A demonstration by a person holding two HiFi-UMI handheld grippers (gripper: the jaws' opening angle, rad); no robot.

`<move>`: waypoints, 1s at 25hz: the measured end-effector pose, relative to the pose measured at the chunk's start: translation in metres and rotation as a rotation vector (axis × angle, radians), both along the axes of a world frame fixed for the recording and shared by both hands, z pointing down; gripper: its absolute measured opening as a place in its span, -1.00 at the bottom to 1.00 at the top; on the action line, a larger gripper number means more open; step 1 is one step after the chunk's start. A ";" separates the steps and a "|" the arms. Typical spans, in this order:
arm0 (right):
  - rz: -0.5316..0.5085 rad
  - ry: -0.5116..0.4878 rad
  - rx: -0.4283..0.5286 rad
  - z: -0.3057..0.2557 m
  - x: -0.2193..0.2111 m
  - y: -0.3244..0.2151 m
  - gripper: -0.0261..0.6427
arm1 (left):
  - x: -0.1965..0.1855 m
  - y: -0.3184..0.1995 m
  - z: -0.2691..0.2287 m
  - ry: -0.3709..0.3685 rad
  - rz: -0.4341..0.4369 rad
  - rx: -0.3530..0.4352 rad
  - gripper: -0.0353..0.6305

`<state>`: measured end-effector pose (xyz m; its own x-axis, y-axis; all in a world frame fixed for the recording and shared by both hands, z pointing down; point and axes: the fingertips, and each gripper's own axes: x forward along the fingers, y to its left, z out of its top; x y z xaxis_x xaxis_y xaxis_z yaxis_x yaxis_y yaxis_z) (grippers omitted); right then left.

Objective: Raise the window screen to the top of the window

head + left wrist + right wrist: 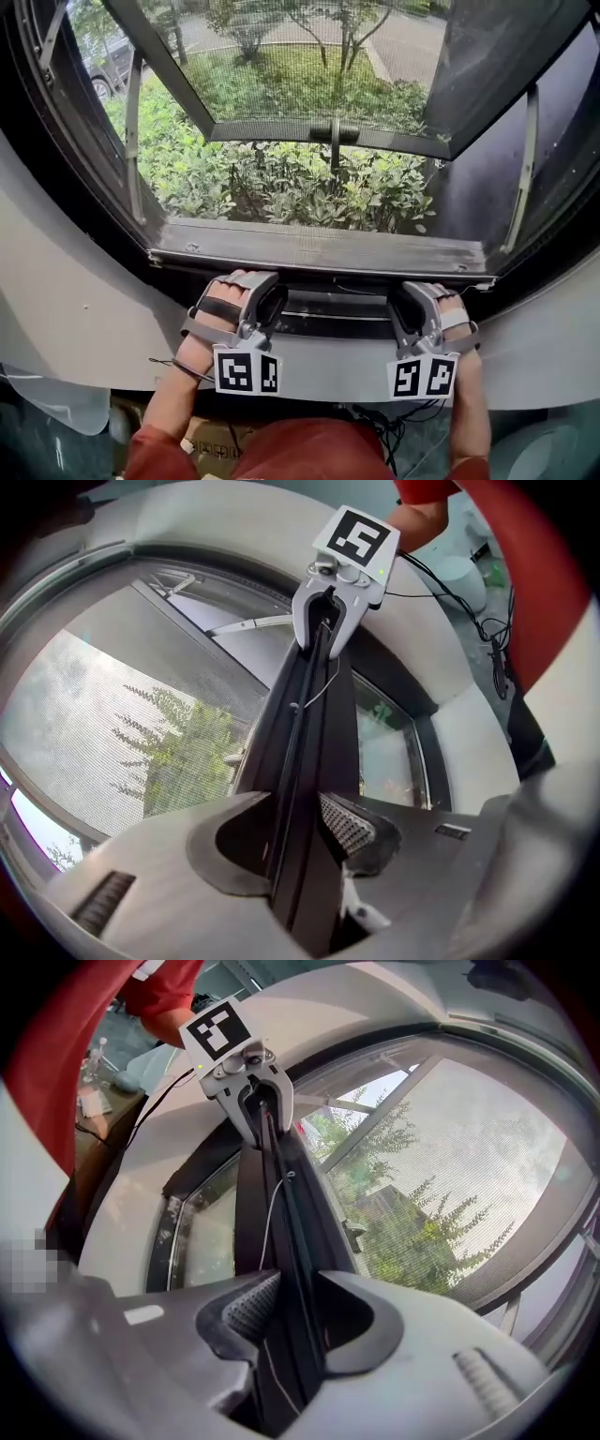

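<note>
Reaching forward and slightly down from a red sleeve, the left hand holds the left tool. Its grey jaws are clamped on the slim dark metal bottom bar of the window screen, ribbed pad flat against the bar's side. The bar lies level at the bottom of the opening, just on the near side of the grey grooved sill. It runs across to the right tool, posed alike and likewise closed on it. Fine grey mesh stretches beyond the bar. A smooth pale wall surrounds the black window frame, and leafy green shrubs grow outside.
</note>
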<state>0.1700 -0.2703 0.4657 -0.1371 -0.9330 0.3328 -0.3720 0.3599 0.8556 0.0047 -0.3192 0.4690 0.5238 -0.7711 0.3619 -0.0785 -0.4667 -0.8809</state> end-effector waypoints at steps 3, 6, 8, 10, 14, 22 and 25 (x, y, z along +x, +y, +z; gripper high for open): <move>0.005 0.017 0.049 -0.017 0.001 0.001 -0.57 | -0.001 0.001 -0.015 -0.002 -0.012 0.052 -0.45; 0.017 0.051 0.103 -0.034 0.002 0.000 -0.68 | -0.001 -0.001 -0.034 -0.007 -0.032 0.129 -0.58; 0.027 0.089 0.137 -0.042 0.003 -0.002 -0.70 | -0.002 -0.004 -0.044 -0.021 -0.054 0.190 -0.63; 0.040 0.136 0.167 -0.050 0.003 -0.003 -0.74 | -0.001 -0.005 -0.054 -0.039 -0.079 0.252 -0.71; 0.073 0.223 0.218 -0.069 0.005 -0.007 -0.76 | 0.000 -0.007 -0.076 -0.004 -0.106 0.332 -0.76; 0.120 0.307 0.355 -0.128 0.006 -0.013 -0.78 | 0.001 -0.013 -0.136 -0.028 -0.109 0.484 -0.77; 0.127 0.329 0.402 -0.151 0.006 -0.013 -0.77 | 0.001 -0.012 -0.159 -0.041 -0.112 0.530 -0.77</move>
